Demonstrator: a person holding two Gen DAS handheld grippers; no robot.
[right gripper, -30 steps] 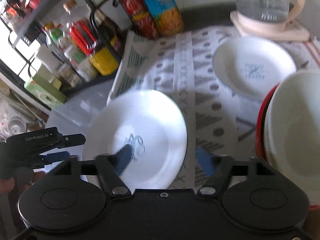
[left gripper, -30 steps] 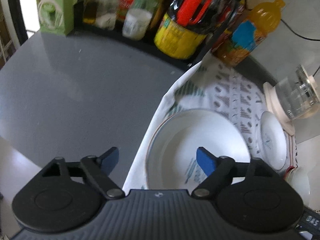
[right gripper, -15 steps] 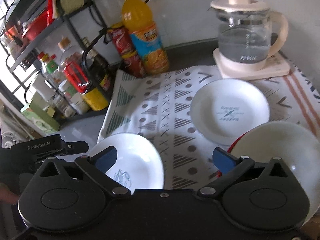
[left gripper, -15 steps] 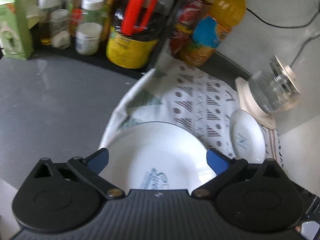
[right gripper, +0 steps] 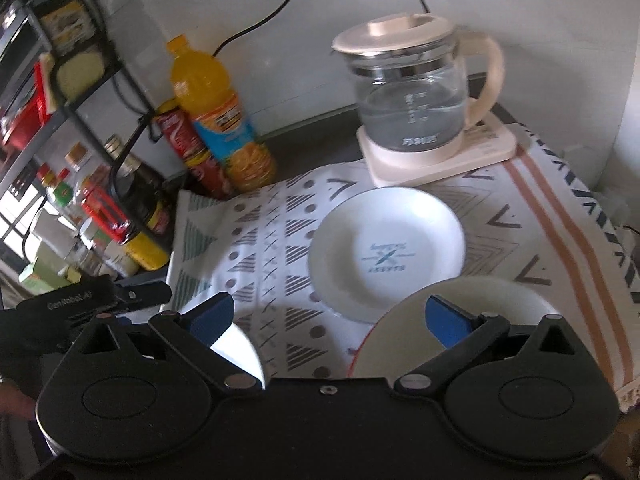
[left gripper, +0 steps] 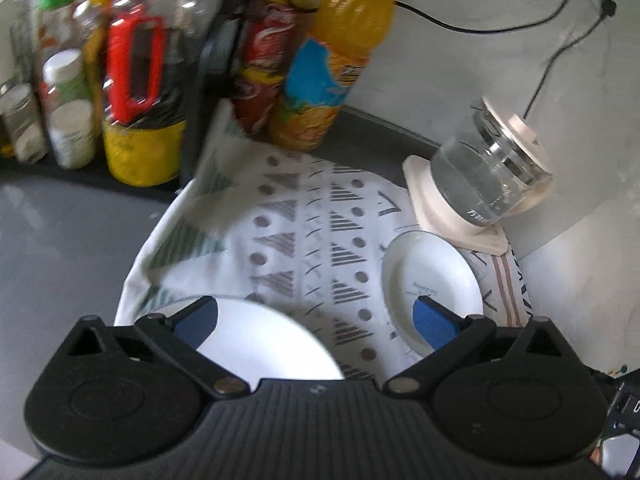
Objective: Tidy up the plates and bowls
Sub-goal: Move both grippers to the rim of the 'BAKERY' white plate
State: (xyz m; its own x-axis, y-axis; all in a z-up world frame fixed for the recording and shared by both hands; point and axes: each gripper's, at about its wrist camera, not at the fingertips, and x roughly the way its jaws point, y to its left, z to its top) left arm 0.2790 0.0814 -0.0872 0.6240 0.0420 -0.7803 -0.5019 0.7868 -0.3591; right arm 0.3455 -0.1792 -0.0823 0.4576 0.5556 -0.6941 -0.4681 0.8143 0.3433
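Both grippers have pulled back and up since a second ago, so more of the patterned cloth [right gripper: 280, 248] now shows. Jaws of the left gripper [left gripper: 316, 316] stand wide open and hold nothing; the near white plate [left gripper: 264, 344] lies below them at the cloth's left edge, partly hidden by the gripper body. Jaws of the right gripper [right gripper: 328, 316] are also spread wide and empty. A second white plate [right gripper: 386, 252] with a blue mark sits mid-cloth, just in front of the glass kettle [right gripper: 416, 96] on its cream base. A cream bowl [right gripper: 404, 340] with a red rim beneath lies nearest the right gripper. An orange juice bottle [right gripper: 216, 120] stands on the grey desk [left gripper: 60, 240] behind.
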